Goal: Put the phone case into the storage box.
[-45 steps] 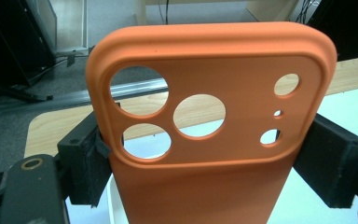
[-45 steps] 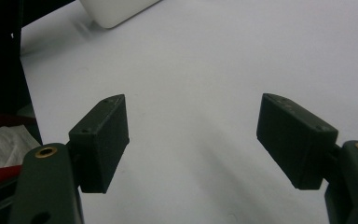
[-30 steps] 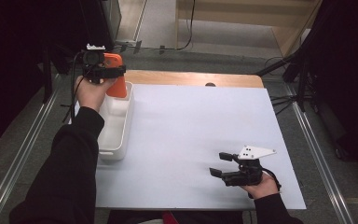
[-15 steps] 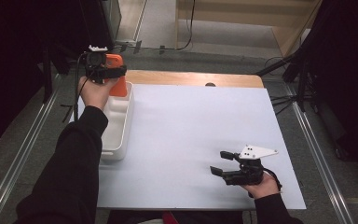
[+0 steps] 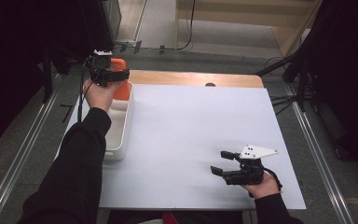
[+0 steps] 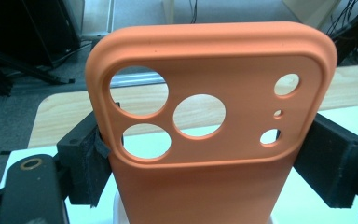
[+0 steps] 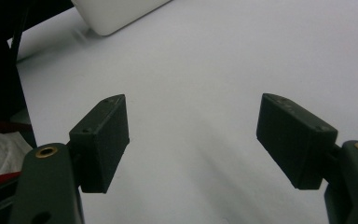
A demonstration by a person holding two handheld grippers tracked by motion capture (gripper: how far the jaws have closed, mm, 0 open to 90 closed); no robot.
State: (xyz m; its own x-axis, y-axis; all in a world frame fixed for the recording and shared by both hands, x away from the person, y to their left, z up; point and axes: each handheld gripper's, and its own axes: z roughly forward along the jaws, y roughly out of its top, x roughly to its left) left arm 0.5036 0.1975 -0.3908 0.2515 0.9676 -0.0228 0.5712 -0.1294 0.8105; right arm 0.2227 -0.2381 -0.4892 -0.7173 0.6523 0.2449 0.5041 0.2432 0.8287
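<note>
Little has moved since a second ago: our left hand has lifted the orange phone case point(image 5: 120, 79) slightly higher and farther back over the far end of the white tray point(image 5: 121, 122), while the right hand has stayed put. We judge that the case is picked up out of the tray and is now being carried, with nowhere set down yet.

Our left gripper point(image 5: 106, 74) is clamped on the case, one black jaw pressing each long edge, as the left gripper view makes plain point(image 6: 212, 135). There the case stands upright, its long axis running up and away from the jaws, the end with the camera holes on top and its back facing us.

Over on the right, our right gripper point(image 5: 224, 163) rests low on the white table sheet point(image 5: 191, 126), jaws spread wide with nothing between them, pointing left toward the tray.
</note>
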